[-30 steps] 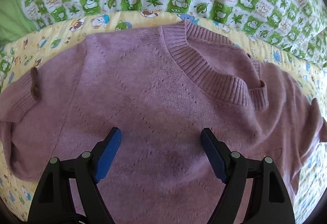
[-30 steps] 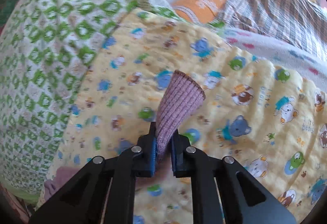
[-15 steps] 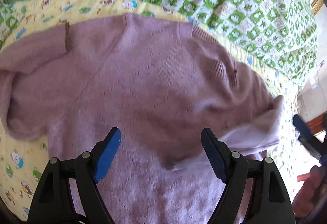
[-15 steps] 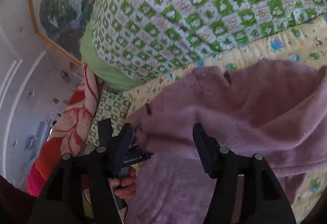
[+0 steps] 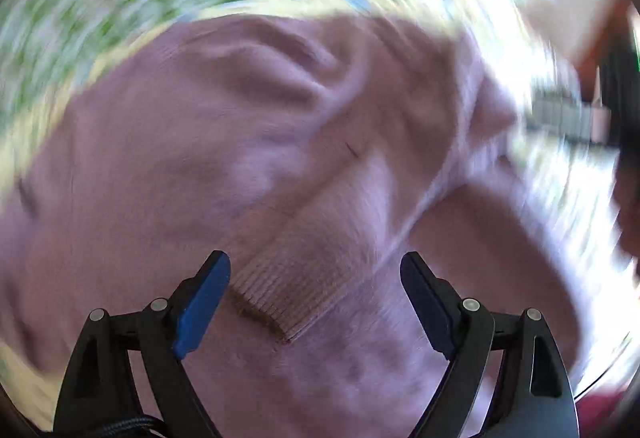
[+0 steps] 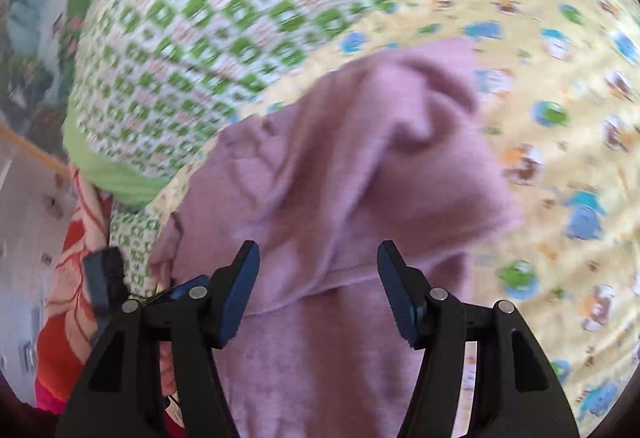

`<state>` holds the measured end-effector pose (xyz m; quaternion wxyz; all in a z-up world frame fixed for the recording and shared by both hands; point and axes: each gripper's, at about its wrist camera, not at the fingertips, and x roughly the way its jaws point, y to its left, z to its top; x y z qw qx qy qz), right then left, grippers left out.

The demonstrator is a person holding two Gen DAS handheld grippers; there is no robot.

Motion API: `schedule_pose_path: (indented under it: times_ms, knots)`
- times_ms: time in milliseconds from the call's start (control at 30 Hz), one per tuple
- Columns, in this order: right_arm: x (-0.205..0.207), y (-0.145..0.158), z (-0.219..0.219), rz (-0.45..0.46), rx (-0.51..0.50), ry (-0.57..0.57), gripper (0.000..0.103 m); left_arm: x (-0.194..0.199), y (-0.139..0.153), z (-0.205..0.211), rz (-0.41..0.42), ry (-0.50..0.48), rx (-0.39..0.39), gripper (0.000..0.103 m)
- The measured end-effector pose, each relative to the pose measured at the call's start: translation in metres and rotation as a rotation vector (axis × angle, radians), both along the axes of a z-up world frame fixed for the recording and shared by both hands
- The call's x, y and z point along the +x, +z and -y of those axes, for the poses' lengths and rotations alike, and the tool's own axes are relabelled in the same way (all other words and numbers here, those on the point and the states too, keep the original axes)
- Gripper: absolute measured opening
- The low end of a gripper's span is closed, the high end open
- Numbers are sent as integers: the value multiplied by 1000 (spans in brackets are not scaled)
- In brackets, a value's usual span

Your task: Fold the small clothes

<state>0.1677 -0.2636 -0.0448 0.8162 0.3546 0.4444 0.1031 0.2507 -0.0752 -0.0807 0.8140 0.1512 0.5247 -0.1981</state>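
A: 2 grippers, both with fingers spread wide and gripping nothing. The left gripper [image 5: 314, 288] hangs over the mauve knit sweater [image 5: 248, 158], straddling a ribbed cuff [image 5: 288, 290] that lies folded across the body. The right gripper [image 6: 318, 288] hangs over the same sweater, above a loose folded edge.

B: Where's the sweater sitting?

A: On the yellow cartoon-print quilt [image 6: 560, 118], just beside the green checked blanket [image 6: 208, 18], bunched into ridges towards that blanket.

B: So what could spoil the fold?

A: I'd say the sleeve. Nothing pins it, so a brush from either gripper could drag it off the body. Those ridges would also get trapped if the next fold goes over them. And the left view is badly smeared, so a grab aimed now could close on 2 layers instead of 1.
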Motion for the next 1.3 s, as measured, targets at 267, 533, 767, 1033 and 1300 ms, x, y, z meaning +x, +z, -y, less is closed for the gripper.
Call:
schedule_pose_path:
  times_ms: [267,533,767,1033,1300]
  knots:
    - [-4,3,13,12,-18,-27,62,20,-27,9,-37,-61,78,11]
    - [-4,13,16,28,-52,-45,62,49,47,-75,-87,147,-374,2]
    - [1,20,23,43,-111,-86,62,53,8,-201,-174,487,-410,2]
    - [47,-14,17,-39,-223,-59,62,52,-19,-172,-222,474,-450,3]
    - [90,-38,20,-74,-212,25,9,48,-4,-185,-279,501,-550,3]
